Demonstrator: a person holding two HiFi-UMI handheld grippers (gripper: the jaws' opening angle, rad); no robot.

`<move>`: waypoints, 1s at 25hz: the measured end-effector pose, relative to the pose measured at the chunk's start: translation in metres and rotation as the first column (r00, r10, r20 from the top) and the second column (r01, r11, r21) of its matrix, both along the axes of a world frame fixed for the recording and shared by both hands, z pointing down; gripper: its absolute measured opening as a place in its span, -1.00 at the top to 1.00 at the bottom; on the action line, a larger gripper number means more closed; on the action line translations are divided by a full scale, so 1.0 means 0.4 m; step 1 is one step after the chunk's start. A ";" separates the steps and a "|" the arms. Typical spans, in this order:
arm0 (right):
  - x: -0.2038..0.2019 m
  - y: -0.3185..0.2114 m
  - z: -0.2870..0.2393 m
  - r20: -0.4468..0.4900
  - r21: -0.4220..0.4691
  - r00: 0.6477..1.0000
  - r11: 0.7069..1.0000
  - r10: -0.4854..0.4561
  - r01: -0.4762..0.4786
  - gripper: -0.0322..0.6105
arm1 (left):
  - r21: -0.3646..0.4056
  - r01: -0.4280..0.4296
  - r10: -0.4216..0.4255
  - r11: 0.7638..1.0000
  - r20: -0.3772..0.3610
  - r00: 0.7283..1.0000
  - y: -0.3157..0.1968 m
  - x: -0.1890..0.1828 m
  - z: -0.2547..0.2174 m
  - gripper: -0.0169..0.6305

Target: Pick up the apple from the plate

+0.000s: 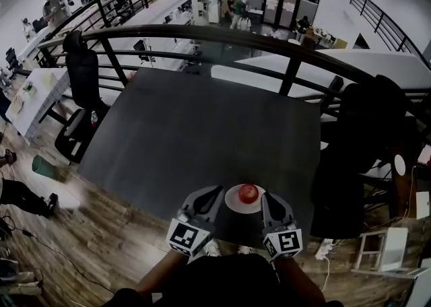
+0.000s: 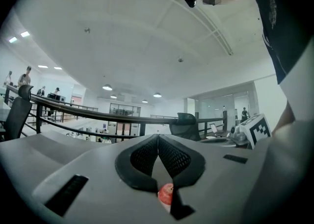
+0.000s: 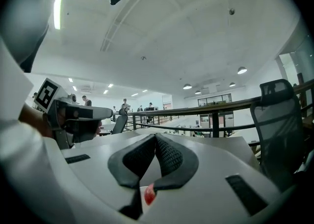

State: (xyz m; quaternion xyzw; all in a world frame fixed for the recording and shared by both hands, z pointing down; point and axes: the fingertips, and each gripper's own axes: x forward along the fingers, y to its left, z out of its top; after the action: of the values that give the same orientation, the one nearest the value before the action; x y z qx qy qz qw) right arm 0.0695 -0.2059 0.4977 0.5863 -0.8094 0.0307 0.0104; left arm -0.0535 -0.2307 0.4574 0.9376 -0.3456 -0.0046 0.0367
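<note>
Dark grey rectangular bench [image 1: 202, 130] filling middle of head view, black metal railing [image 1: 202, 33] curving behind it. Left gripper [image 1: 213, 192] and right gripper [image 1: 269, 198] hovering level over near edge, flanking white round plate [image 1: 232, 203]. Both pairs of fingers pressing together, tips meeting, gripping nothing. Small red apple [image 1: 248, 193] sitting on plate, lying between two grippers, nearer right one.

One apple [image 1: 248, 193], one plate [image 1: 233, 202], one table [image 1: 202, 130], two grippers [image 1: 215, 191] [image 1: 267, 196].
</note>
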 end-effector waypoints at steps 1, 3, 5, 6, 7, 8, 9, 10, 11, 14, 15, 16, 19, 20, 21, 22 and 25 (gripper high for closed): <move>0.002 -0.004 0.005 0.001 -0.005 1.000 1.000 -0.006 0.006 0.83 | -0.006 0.008 -0.008 1.000 -0.006 1.000 -0.004 -0.003 0.003 0.88; 0.006 -0.013 0.016 -0.001 -0.012 1.000 1.000 -0.016 0.016 0.83 | -0.017 0.022 -0.022 1.000 -0.004 1.000 -0.015 -0.007 0.015 0.88; 0.011 -0.021 0.023 -0.005 -0.017 1.000 1.000 -0.022 0.022 0.83 | -0.027 0.038 -0.038 0.999 0.008 0.999 -0.028 -0.010 0.033 0.88; 0.015 -0.024 0.027 -0.008 -0.021 1.000 0.999 -0.025 0.025 0.82 | -0.035 0.046 -0.046 0.998 0.013 0.999 -0.033 -0.010 0.042 0.88; 0.019 -0.026 0.031 -0.011 -0.027 1.000 0.999 -0.028 0.028 0.82 | -0.044 0.054 -0.053 0.998 0.019 0.998 -0.037 -0.009 0.051 0.88; 0.021 -0.027 0.037 -0.013 -0.035 0.999 0.999 -0.032 0.031 0.82 | -0.053 0.061 -0.060 0.997 0.025 0.998 -0.039 -0.009 0.060 0.88; 0.023 -0.027 0.045 -0.016 -0.044 0.999 0.998 -0.035 0.035 0.82 | -0.061 0.066 -0.064 0.996 0.031 0.997 -0.039 -0.010 0.068 0.88; 0.024 -0.028 0.054 -0.018 -0.054 0.999 0.998 -0.039 0.038 0.82 | -0.069 0.069 -0.066 0.995 0.034 0.997 -0.039 -0.011 0.074 0.88; 0.024 -0.028 0.063 -0.020 -0.061 0.999 0.997 -0.043 0.041 0.82 | -0.076 0.070 -0.067 0.995 0.036 0.997 -0.040 -0.011 0.079 0.88; 0.019 -0.031 0.092 -0.026 -0.083 0.997 0.994 -0.070 0.068 0.82 | -0.089 0.073 -0.070 0.993 0.036 0.997 -0.043 -0.004 0.086 0.88; 0.015 -0.033 0.105 -0.033 -0.096 0.996 0.992 -0.082 0.078 0.81 | -0.091 0.074 -0.071 0.993 0.041 0.997 -0.044 -0.002 0.090 0.88; 0.010 -0.036 0.118 -0.039 -0.109 0.995 0.990 -0.093 0.088 0.75 | -0.092 0.075 -0.071 0.993 0.046 0.996 -0.046 0.001 0.096 0.88; -0.002 -0.046 0.158 -0.039 -0.163 0.992 0.980 -0.123 0.115 0.39 | -0.100 0.079 -0.073 0.992 0.067 0.995 -0.050 0.011 0.116 0.88; -0.004 -0.048 0.174 -0.041 -0.181 0.990 0.976 -0.134 0.124 0.32 | -0.105 0.083 -0.075 0.991 0.072 0.995 -0.051 0.014 0.124 0.88; -0.007 -0.051 0.191 -0.044 -0.199 0.988 0.971 -0.147 0.136 0.28 | -0.110 0.087 -0.079 0.990 0.076 0.994 -0.054 0.016 0.130 0.88; -0.010 -0.054 0.210 -0.046 -0.216 0.986 0.965 -0.161 0.147 0.22 | -0.116 0.092 -0.083 0.989 0.078 0.994 -0.057 0.016 0.137 0.88; -0.018 -0.064 0.266 -0.060 -0.267 0.979 0.948 -0.196 0.173 0.07 | -0.138 0.103 -0.092 0.985 0.086 0.992 -0.062 0.019 0.161 0.88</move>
State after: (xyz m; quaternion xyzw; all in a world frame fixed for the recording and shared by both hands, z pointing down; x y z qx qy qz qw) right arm 0.0622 -0.2314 0.6039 0.5024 -0.8484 0.1103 0.1248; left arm -0.0460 -0.2557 0.5217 0.9140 -0.3918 0.0553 0.0895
